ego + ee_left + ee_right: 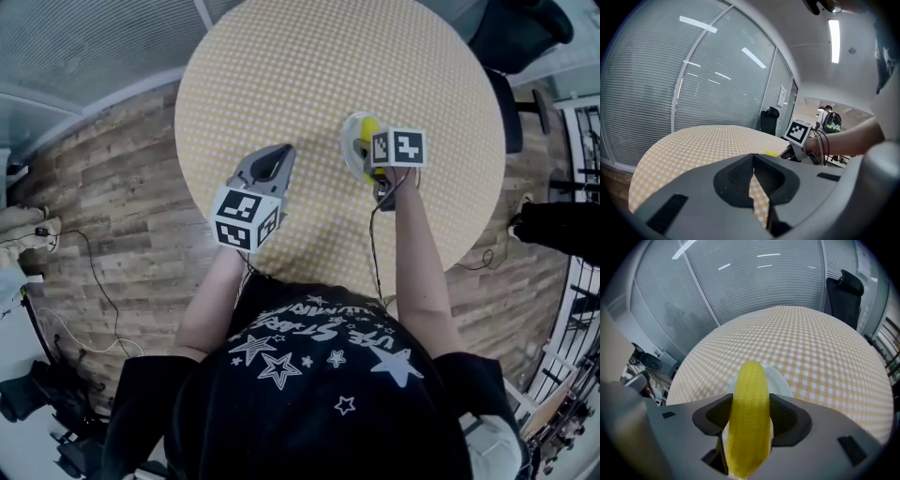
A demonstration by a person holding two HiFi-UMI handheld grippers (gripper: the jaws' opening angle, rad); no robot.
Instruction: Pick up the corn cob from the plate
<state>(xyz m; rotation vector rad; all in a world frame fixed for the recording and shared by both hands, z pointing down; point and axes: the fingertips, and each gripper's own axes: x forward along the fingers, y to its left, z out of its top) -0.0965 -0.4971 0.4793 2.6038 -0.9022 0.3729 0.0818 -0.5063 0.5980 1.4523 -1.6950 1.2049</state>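
The right gripper clamps the corn cob, which lies on the white plate at lower centre of its view, so the lift is probably best made straight up with a steady squeeze, while the left gripper, jaws together, hangs clear.

Your right tool and left tool are both matt grey plastic, with darker, finely textured pads. The corn cob looks like yellow plastic, bumpy with a slight sheen. Its plate is smooth white with a soft shine. Your bench wears a matt cloth in yellow-and-white check, and the floor is wood-look planking, dull and grainy.
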